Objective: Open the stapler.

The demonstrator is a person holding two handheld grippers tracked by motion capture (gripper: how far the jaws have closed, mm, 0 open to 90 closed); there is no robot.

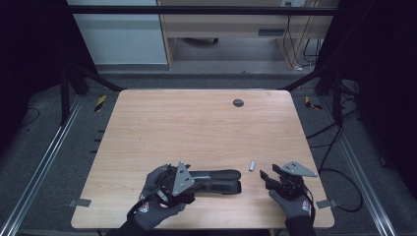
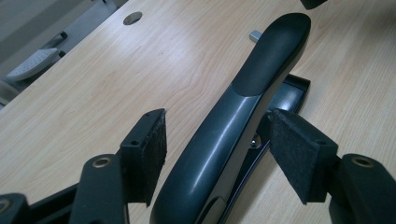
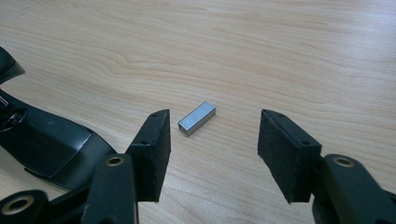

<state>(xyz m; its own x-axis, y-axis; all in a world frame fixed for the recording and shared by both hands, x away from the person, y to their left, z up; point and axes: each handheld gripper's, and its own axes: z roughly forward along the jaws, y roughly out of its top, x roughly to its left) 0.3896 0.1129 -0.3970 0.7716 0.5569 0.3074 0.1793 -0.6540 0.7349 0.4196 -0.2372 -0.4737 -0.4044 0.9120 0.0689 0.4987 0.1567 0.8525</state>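
— Stapler (image 1: 216, 180): where?
— Near edge of table (image 1: 196, 118), between the spread, non-gripping jaws of the left gripper (image 2: 212, 140).
— Right gripper (image 3: 212, 144)?
— Jaws apart, facing the staple block (image 3: 196, 118) right of the stapler.

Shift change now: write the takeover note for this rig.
Left gripper: open, jaws either side of the stapler, not clamping it.
Right gripper: open, aimed at the staple strip, not touching.
Stapler lies flat near the table's front edge; strip lies loose just off its tip.
Done: nothing picked up or loaded yet.
Left, probably: grip stapler, pick up strip, load it.
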